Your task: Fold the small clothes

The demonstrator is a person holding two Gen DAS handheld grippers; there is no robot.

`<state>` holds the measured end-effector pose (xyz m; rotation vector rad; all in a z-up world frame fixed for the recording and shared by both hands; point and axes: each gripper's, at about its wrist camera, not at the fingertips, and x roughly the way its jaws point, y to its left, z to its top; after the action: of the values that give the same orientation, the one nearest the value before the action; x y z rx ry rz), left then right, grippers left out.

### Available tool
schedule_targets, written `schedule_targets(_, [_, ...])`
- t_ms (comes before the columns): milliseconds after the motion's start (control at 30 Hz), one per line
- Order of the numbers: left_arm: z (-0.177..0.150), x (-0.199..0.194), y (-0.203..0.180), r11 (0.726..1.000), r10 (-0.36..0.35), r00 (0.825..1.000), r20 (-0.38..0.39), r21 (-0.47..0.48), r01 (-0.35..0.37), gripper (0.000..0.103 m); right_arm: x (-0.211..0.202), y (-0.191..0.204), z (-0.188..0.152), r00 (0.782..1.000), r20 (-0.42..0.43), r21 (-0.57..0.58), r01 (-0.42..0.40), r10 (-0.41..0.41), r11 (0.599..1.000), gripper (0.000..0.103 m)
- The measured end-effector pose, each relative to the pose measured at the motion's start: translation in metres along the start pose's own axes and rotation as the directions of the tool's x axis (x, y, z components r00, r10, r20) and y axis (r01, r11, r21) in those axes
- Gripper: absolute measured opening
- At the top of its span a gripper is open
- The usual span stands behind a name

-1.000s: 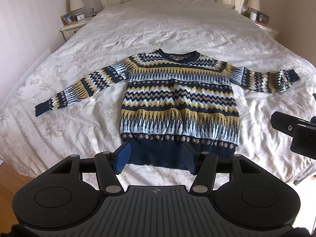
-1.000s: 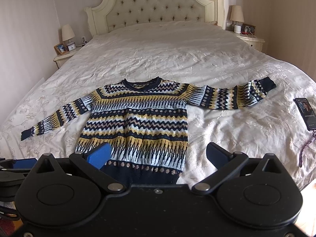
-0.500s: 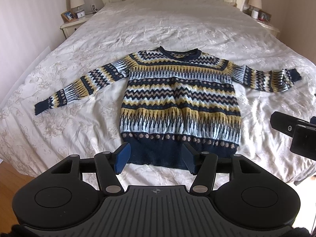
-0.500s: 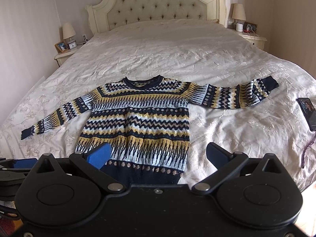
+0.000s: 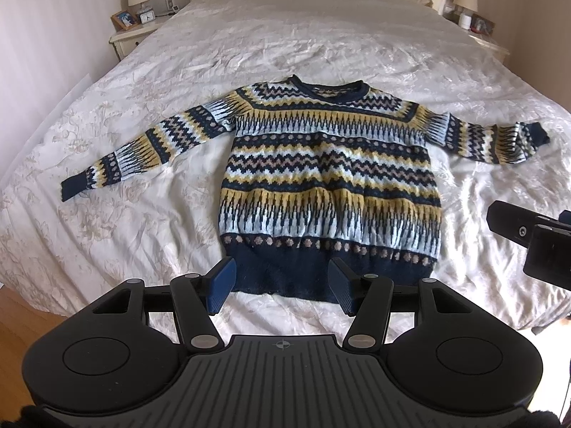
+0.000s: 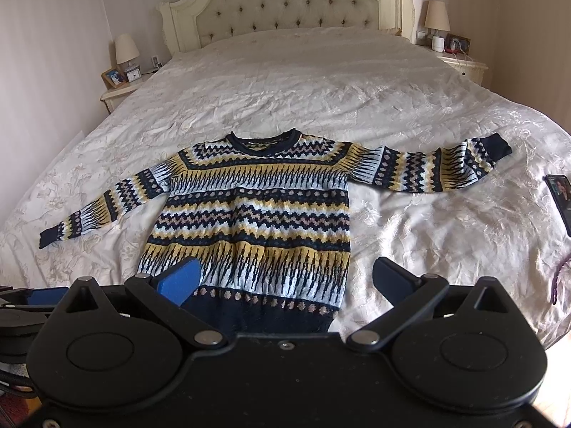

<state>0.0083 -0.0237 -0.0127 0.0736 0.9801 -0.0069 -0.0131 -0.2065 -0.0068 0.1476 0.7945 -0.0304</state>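
A knitted sweater [image 5: 328, 178] lies flat on the white bed [image 5: 285, 42], front up, both sleeves spread out to the sides. It looks soft, thick and floppy (not slippery), so it will sag when lifted. The left gripper [image 5: 282, 285] hangs just in front of the sweater's dark bottom band, tongs wide and holding nothing. The right gripper [image 6: 285, 280] also hangs near that band, tongs very wide and empty. A good place to pinch is a sleeve cuff [image 6: 498, 146].
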Motion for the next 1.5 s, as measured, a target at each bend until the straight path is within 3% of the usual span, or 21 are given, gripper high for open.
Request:
schedule_targets(267, [0.011,0.008,0.005,1.000,-0.010,0.999,-0.031,-0.008,0.010,0.056,0.010,0.005,0.004,0.999,-0.042,0.010,-0.009,0.009,1.000,0.102])
schedule_targets(733, [0.066,0.059,0.021,0.998,-0.056,0.994,-0.094,-0.005,0.056,0.056,0.065,0.023,0.053,0.994,-0.107,-0.073,-0.037,0.029,0.997,0.102])
schedule_targets(1000, [0.098,0.096,0.028,0.997,-0.077,0.988,-0.132,-0.010,0.076,0.056,0.102,0.022,0.087,0.994,-0.099,-0.037,0.042,-0.046,0.998,0.102])
schedule_targets(1233, [0.118,0.128,0.016,0.993,-0.084,0.985,-0.152,0.074,0.096,0.055,0.121,0.014,0.094,0.987,-0.095,-0.004,0.132,-0.132,0.991,0.100])
schedule_targets(1500, [0.132,0.147,-0.005,0.995,-0.054,0.981,-0.188,0.073,0.069,0.055,0.153,-0.049,0.094,0.974,-0.184,0.114,0.153,-0.131,0.982,0.070])
